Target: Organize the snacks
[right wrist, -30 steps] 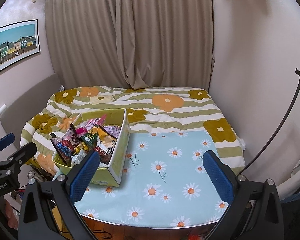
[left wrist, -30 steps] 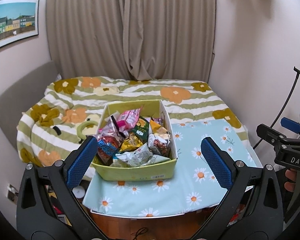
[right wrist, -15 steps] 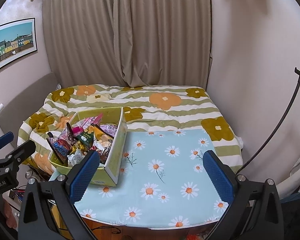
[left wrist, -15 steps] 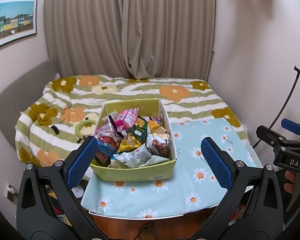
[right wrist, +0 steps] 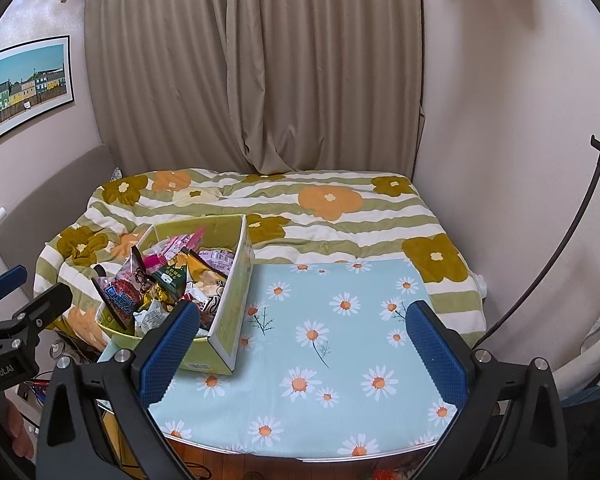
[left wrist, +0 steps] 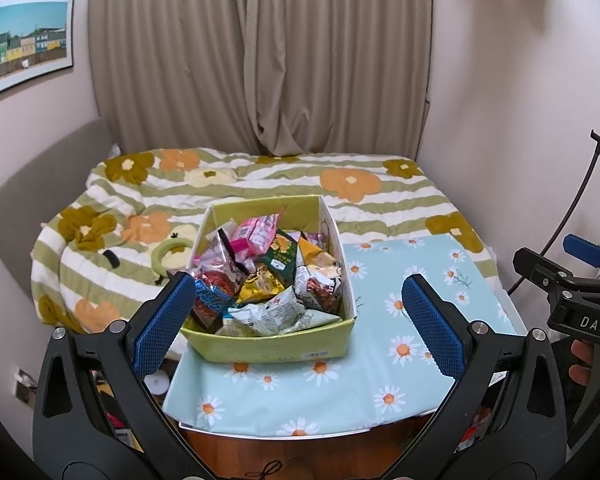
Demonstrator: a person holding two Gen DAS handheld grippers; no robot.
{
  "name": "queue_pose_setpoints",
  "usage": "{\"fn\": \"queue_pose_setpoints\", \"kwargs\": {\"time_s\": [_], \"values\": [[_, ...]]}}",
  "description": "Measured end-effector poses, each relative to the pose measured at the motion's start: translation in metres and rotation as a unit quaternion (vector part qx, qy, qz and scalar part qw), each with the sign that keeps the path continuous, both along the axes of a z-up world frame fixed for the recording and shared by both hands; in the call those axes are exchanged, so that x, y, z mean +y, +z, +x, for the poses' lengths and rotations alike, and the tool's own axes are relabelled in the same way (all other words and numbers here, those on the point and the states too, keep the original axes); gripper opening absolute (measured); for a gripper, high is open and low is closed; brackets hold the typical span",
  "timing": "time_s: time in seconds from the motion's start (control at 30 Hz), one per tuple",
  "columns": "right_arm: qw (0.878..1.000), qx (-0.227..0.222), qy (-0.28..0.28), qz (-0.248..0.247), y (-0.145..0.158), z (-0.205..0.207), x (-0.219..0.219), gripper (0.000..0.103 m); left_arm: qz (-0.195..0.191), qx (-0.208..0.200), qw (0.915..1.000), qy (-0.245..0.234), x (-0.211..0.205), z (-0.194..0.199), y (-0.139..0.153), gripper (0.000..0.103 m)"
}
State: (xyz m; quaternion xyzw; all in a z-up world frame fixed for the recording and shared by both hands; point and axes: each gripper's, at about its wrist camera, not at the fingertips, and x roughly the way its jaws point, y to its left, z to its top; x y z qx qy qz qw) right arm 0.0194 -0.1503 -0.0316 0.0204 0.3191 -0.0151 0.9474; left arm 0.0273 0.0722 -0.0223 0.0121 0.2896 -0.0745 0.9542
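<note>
Yellow-green snack box (left wrist: 276, 350) long axis twd bed.

The left tongs (left wrist: 298, 322) hang wide apart with nothing between their blue pads (left wrist: 162, 324), above the near edge of the bench (left wrist: 380, 396) with its daisy cloth; a yellow-green box (left wrist: 268, 346) heaped with snack packets (left wrist: 280, 276) stands on the bench's left part. Behind lies a flowered bed (left wrist: 352, 188); the right tongs' black frame (left wrist: 572, 300) shows at the right edge, well apart from the box.
</note>
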Motion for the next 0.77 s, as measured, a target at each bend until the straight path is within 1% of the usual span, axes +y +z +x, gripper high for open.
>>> {"fn": "queue_pose_setpoints", "kwargs": {"time_s": [0.3, 0.53, 0.67, 0.77], "values": [[1.0, 0.0, 0.0, 0.0, 0.0001, 0.0001, 0.0001, 0.103, 0.02, 0.0, 0.9998, 0.007, 0.0023, 0.0009, -0.004, 0.102], [1.0, 0.0, 0.0, 0.0, 0.0004, 0.0003, -0.0001, 0.103, 0.014, 0.003, 0.9998, 0.011, 0.0047, 0.0028, -0.0052, 0.102], [1.0, 0.0, 0.0, 0.0, 0.0003, 0.0008, 0.0, 0.103, 0.023, -0.008, 0.9996, 0.016, 0.0041, 0.0022, -0.0034, 0.102], [1.0, 0.001, 0.001, 0.0, 0.0005, 0.0006, 0.0009, 0.103, 0.022, -0.011, 0.9996, 0.017, 0.0047, 0.0016, -0.0022, 0.102]]}}
